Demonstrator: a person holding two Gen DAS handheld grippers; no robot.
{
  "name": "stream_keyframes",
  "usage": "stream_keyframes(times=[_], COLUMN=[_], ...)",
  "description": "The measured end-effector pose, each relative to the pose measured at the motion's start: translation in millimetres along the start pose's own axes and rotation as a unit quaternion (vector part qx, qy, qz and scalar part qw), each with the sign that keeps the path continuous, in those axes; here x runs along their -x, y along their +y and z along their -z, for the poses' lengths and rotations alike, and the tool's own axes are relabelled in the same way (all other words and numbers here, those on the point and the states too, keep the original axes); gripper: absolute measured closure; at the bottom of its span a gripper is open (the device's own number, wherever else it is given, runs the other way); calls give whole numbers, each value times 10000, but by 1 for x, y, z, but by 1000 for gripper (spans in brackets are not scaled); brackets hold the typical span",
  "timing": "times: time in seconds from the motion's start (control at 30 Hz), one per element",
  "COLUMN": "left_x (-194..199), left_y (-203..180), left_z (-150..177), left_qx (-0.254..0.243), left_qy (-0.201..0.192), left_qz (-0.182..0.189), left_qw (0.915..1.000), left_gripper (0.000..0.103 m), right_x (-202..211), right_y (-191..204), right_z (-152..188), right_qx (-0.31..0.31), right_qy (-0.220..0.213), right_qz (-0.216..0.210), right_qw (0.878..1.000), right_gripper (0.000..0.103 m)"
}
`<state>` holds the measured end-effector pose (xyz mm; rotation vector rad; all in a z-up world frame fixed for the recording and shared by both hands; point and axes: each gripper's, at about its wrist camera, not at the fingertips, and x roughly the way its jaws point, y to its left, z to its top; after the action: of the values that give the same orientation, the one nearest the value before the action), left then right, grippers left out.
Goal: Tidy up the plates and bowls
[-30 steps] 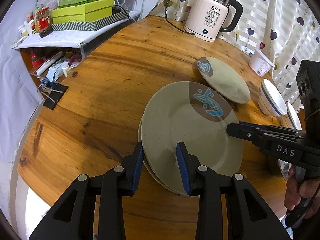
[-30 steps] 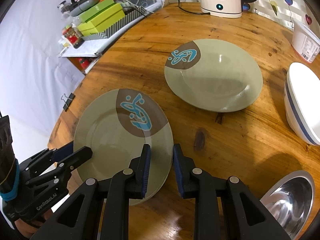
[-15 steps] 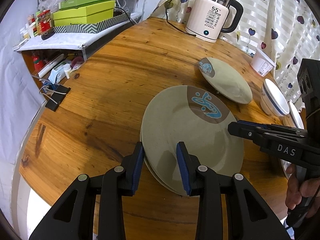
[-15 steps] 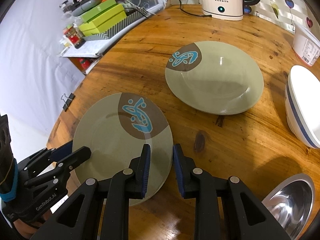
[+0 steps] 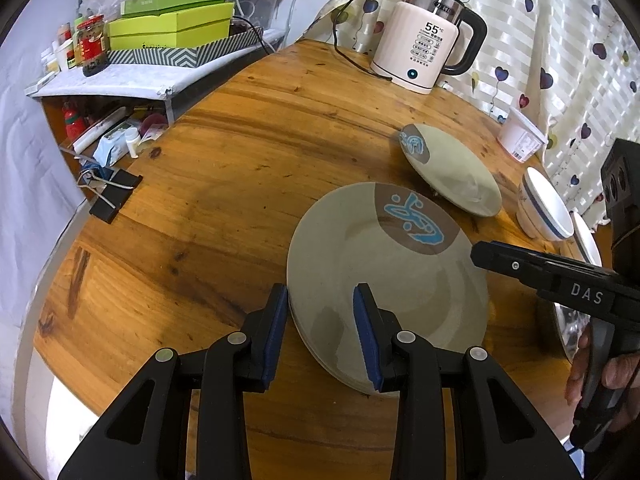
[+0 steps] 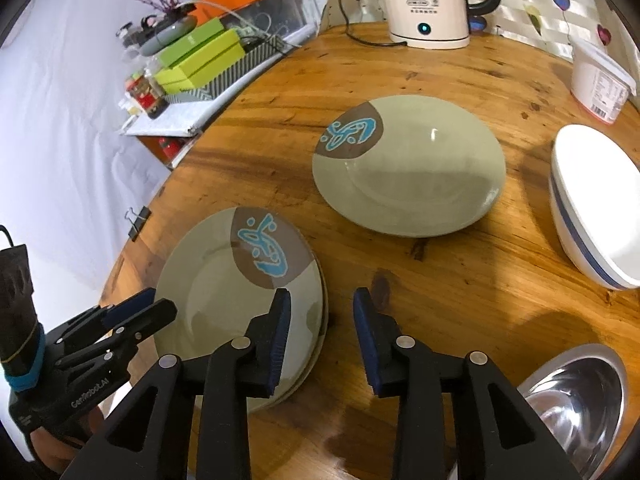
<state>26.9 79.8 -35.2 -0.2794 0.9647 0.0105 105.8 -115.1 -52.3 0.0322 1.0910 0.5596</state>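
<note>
Opening just now, our right claw [image 6: 322, 328] has let go of the stacked plates [image 6: 224, 280] on the table [image 6: 460, 280]; our left claw [image 5: 320, 328] stands part-open astride their near rim.

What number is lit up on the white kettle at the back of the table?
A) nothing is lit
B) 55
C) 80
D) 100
B: the front panel of the kettle reads 55 in dark digits, and the same number shows on it in the right wrist view.
</note>
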Motion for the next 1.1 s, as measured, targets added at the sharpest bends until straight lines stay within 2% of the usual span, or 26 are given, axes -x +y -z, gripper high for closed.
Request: stream_keyframes(times=[0.27, 0.57, 1.1], left_x=[8, 9, 8], left_y=[3, -4, -26], left_z=[-4, -8, -17], left_qx=[-1, -96, -374], left_qy=[-151, -177, -202], left_qz=[27, 61, 145], left_qw=[9999, 9998, 9990], left_gripper=[68, 68, 68], right_x=[22, 39, 47], right_y=[-6, -18, -32], right_z=[11, 14, 15], right_qx=[-111, -338, -589], right_qy=[-161, -313, -389], right_qz=[-185, -104, -45], right_qw=[9996, 9989, 9975], right_gripper=[60, 60, 60])
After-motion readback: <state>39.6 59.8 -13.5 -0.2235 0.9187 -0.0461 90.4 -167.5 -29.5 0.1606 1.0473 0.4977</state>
